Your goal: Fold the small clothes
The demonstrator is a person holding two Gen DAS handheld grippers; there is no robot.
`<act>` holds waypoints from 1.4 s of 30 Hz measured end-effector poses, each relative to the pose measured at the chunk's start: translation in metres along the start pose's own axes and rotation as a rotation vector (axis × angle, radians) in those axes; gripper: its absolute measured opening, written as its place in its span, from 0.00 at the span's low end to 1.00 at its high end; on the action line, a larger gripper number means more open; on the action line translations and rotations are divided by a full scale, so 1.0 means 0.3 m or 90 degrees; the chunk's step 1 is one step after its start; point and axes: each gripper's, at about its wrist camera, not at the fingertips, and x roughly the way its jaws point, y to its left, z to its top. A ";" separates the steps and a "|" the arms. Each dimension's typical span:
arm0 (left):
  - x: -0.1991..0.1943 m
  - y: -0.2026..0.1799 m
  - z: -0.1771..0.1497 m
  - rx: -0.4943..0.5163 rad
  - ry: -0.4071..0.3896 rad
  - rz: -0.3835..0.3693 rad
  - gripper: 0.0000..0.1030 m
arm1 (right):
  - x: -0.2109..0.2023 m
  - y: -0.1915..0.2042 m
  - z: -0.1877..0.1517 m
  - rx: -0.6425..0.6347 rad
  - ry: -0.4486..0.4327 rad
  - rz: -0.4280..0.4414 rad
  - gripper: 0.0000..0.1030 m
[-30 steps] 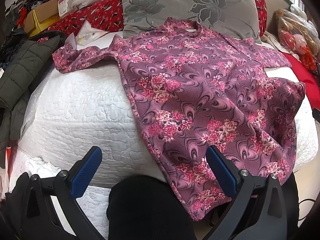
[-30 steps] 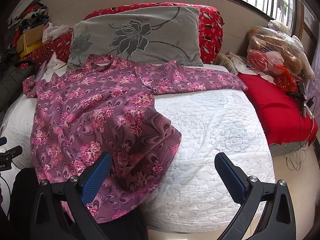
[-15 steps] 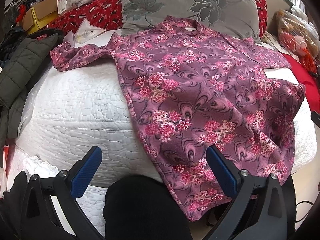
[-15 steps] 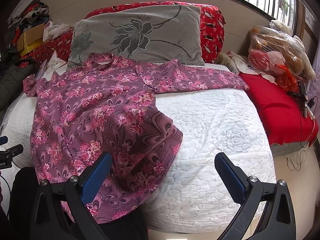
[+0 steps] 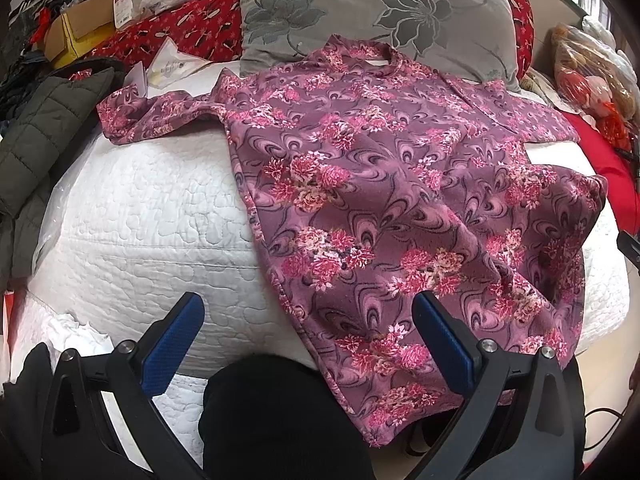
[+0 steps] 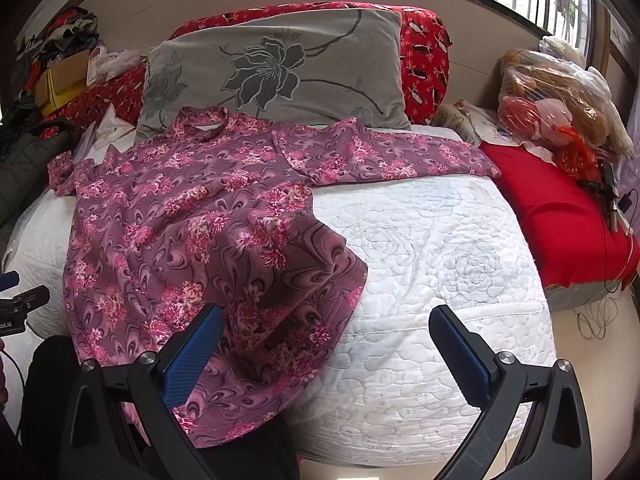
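Observation:
A purple shirt with pink flowers (image 5: 380, 184) lies spread on a white quilted bed (image 5: 152, 216), collar toward the pillow, both sleeves out to the sides, hem hanging over the near edge. Its right lower part is bunched and partly turned over (image 6: 288, 256). My left gripper (image 5: 304, 336) is open and empty, held short of the bed's near edge, in front of the shirt's left hem. My right gripper (image 6: 326, 350) is open and empty, held in front of the shirt's (image 6: 192, 216) right lower corner.
A grey flowered pillow (image 6: 280, 72) and red cushions lie at the head. A dark green jacket (image 5: 36, 136) lies left. A red cushion (image 6: 560, 216) and bagged toys (image 6: 556, 92) are right. My dark-clothed knee (image 5: 276, 412) is just under the grippers.
Both grippers have crept slightly closer to the bed; the shirt sits a little lower and larger in view. The shirt itself has not moved.

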 end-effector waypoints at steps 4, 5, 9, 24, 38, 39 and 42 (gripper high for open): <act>0.010 0.002 0.004 -0.001 0.004 0.003 1.00 | 0.003 -0.018 -0.003 0.008 0.001 0.002 0.99; 0.013 0.002 0.005 -0.001 0.006 0.003 1.00 | 0.005 -0.022 -0.004 0.011 0.002 0.004 0.99; 0.028 0.003 0.006 -0.002 0.012 0.006 1.00 | 0.019 -0.041 -0.004 0.022 0.009 0.008 0.99; 0.068 0.002 0.014 -0.005 0.032 0.010 1.00 | 0.051 -0.072 -0.002 0.039 0.024 0.017 0.99; 0.163 0.130 0.021 -0.071 0.142 -0.020 1.00 | 0.108 -0.155 0.011 0.084 0.045 0.080 0.98; 0.173 0.138 0.017 -0.082 0.155 -0.028 1.00 | 0.116 -0.162 0.012 0.089 0.047 0.087 0.98; 0.218 0.141 0.002 -0.119 0.213 -0.072 1.00 | 0.154 -0.171 0.014 0.096 0.056 0.103 0.98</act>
